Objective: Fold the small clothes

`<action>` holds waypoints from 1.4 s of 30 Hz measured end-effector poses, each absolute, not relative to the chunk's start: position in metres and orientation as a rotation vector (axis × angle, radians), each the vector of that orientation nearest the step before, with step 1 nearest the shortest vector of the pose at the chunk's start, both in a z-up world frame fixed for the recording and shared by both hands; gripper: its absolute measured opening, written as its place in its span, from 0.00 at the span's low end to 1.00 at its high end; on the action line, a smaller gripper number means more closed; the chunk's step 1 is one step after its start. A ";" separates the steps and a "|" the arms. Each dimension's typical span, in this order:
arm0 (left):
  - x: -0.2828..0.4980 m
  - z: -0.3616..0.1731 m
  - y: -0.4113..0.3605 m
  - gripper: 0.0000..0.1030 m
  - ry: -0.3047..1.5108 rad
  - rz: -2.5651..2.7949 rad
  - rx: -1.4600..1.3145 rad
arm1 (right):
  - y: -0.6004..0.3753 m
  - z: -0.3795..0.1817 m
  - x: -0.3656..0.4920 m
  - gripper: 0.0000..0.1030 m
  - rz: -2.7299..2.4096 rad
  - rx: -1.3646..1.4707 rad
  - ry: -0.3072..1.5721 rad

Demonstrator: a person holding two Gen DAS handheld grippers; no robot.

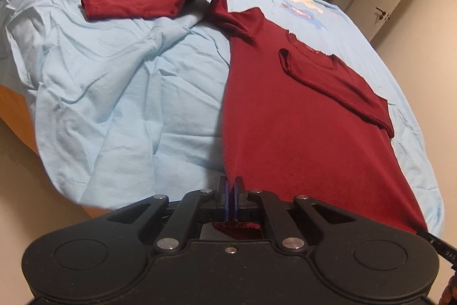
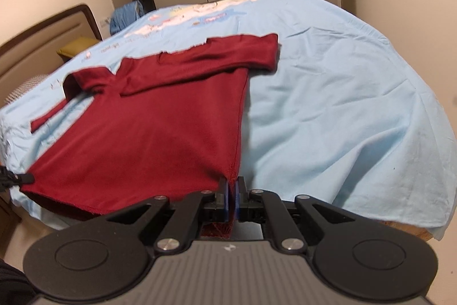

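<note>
While my left gripper (image 1: 231,185) pinches the red shirt (image 1: 300,116) hem, its held edge hides behind the pads; my right gripper (image 2: 232,186) clamps the other corner. One sleeve (image 2: 47,116) lies half hidden.

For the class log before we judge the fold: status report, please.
Left hand-held gripper and right hand-held gripper both shut on the red shirt hem corners. One sleeve folded across, other flung out. Bedsheet rumpled, nothing blocking.

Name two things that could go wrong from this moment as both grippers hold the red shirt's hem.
1. The left gripper and right gripper each pinch only a thin edge of the red shirt, so it may slip out.
2. The left sleeve lies twisted over the wrinkled blue sheet; it may bunch into the fold.
</note>
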State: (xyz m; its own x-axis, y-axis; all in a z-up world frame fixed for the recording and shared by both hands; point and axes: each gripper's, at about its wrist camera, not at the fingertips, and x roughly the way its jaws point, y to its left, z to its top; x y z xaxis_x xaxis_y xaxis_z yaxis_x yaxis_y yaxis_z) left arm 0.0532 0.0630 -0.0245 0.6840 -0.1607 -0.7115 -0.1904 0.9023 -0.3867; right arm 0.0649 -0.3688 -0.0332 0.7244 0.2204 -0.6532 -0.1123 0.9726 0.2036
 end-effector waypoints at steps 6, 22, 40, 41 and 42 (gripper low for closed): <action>0.059 -0.032 0.076 0.37 0.836 0.049 -0.505 | -0.370 -0.050 0.072 0.07 0.172 0.163 0.791; 0.126 -0.005 0.185 0.89 0.589 0.329 -0.682 | -0.371 -0.043 0.094 0.92 0.124 0.170 0.753; 0.222 -0.021 0.248 0.91 0.498 0.550 -0.800 | -0.355 -0.034 0.109 1.00 0.085 0.147 0.754; 0.226 -0.022 0.249 0.87 0.501 0.571 -0.797 | -0.354 -0.034 0.110 1.00 0.088 0.144 0.755; 0.230 -0.023 0.251 0.77 0.506 0.581 -0.805 | -0.352 -0.033 0.111 1.00 0.092 0.141 0.756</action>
State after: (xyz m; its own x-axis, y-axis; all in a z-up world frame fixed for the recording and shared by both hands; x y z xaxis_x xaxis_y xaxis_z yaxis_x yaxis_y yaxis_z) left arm 0.2301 0.2509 -0.0232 0.7323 0.2848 -0.6185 -0.6518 0.5561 -0.5157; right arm 0.1107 -0.3519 -0.0329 0.7245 0.1334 -0.6762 -0.0320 0.9866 0.1603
